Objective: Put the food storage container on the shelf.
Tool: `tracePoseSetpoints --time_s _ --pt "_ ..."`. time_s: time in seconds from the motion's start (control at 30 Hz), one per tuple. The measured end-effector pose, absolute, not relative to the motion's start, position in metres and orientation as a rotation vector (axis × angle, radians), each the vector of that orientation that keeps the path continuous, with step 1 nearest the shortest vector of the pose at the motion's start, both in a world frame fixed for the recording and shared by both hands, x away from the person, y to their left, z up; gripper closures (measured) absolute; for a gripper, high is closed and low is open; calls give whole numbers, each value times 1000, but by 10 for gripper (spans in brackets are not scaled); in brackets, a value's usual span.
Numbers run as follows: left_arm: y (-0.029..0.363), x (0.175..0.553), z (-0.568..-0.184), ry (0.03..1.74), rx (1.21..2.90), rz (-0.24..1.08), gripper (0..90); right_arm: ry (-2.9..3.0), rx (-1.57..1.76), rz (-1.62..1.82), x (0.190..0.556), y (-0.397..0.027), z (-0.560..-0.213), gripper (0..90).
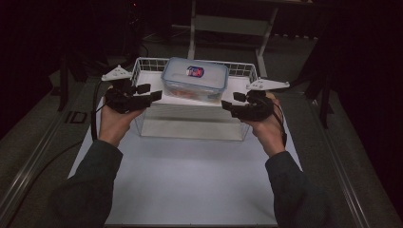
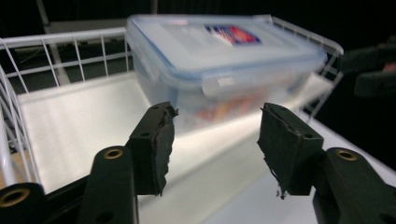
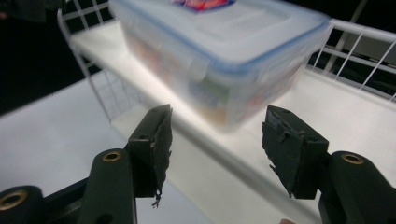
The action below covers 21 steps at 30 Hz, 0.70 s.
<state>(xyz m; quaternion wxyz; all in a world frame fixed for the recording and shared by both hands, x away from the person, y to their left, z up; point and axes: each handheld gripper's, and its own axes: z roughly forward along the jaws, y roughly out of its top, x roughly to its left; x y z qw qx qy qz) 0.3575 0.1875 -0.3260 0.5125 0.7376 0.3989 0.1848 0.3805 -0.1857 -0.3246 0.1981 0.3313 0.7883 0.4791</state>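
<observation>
Your left gripper (image 1: 151, 92) and right gripper (image 1: 230, 102) flank the wire basket (image 1: 142, 64) at the table's far edge, both with jaws apart and nothing between them. The lidded plastic box (image 1: 194, 78) sits in the basket's far half, between your grippers.

a dark table (image 1: 43, 142) carries 1 white sheet (image 1: 190, 180); a white wire basket (image 1: 142, 64) stands on the sheet.
</observation>
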Motion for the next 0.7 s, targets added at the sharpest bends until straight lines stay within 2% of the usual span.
tracePoseSetpoints --time_s 0.07,0.23,0.5,0.7 --pt "188 351 -330 955 1806 450 387 2240 897 1310 373 -187 -328 414" --pt "192 331 -345 942 1858 481 346 2296 869 1309 357 -193 -336 354" --pt "210 296 -372 930 1887 509 325 2301 890 1264 331 -212 -359 256" --pt "223 273 -397 967 1908 508 310 2275 943 1251 315 -231 -380 219"
